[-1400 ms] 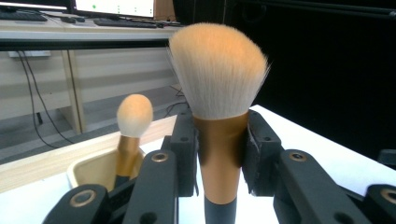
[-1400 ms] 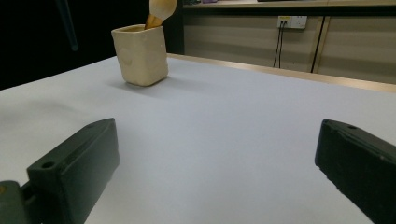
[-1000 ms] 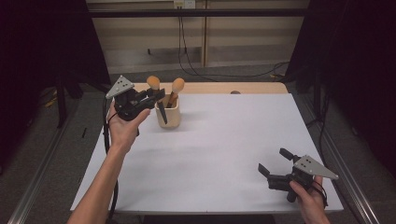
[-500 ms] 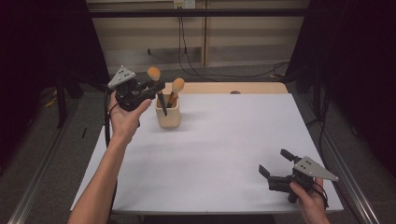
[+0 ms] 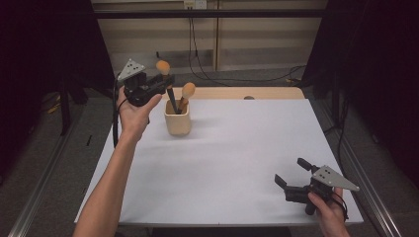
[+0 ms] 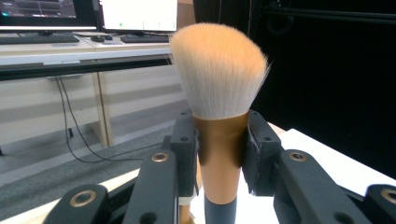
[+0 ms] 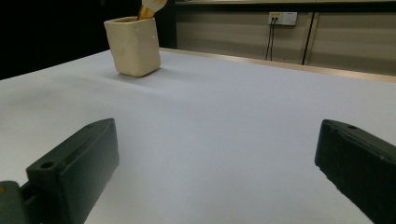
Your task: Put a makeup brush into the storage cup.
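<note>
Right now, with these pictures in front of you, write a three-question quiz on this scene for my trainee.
1. True or false: the left gripper is shut on the copper ferrule of a peach-bristled makeup brush.
2. Multiple choice: the cream square-sided holder cup stands
A. at the table's near right corner
B. on the far left part of the white table
C. on the floor
3. Fill in: the right gripper, its fingers spread over bare table, is ____.

Key: 1 true; 2 B; 3 open.
</note>
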Demonstrator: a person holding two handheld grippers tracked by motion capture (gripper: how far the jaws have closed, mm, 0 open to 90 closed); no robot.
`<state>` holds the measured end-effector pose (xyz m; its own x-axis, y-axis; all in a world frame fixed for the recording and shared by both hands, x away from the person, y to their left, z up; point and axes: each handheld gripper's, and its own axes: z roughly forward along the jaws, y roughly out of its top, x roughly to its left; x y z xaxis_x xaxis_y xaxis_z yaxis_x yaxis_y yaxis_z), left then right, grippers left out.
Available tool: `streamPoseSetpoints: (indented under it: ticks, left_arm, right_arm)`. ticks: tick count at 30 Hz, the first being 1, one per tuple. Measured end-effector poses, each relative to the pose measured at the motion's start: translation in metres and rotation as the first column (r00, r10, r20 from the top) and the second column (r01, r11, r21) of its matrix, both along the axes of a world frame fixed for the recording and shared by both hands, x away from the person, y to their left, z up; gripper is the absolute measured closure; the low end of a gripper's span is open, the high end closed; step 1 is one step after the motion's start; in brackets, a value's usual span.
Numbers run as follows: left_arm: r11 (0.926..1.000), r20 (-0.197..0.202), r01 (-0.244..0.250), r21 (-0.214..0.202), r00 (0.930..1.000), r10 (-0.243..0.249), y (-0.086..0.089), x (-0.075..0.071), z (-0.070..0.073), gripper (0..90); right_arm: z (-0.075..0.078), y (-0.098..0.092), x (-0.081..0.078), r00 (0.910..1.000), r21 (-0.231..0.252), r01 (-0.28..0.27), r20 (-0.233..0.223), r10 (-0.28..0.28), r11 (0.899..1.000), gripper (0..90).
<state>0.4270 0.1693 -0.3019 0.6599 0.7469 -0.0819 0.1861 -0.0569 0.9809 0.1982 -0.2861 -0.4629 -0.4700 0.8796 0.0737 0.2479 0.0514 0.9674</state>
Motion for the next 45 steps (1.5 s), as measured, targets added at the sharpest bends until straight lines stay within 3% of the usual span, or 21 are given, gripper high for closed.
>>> streamPoseSetpoints:
  ticks: [12, 25, 45]
  left_arm:
    - [0.998, 0.002, -0.054, -0.033, 0.9985, 0.054, 0.006, 0.02, 0.001, 69.3]
    - [0.9987, -0.001, -0.05, 0.013, 0.9988, 0.05, -0.001, 0.033, -0.015, 69.2]
    - [0.9969, 0.003, -0.055, 0.057, 0.9985, 0.055, -0.009, 0.04, -0.028, 69.1]
  right_arm:
    - [-0.001, 0.001, -0.001, 0.9999, 0.001, -0.017, 0.002, 0.017, 1.0, 0.0]
    - [-0.002, 0.001, -0.001, 0.9996, -0.001, -0.03, -0.002, 0.03, 1.0, 0.0]
    - [-0.002, 0.001, -0.002, 0.9996, -0.005, -0.028, 0.0, 0.028, 1.0, 0.0]
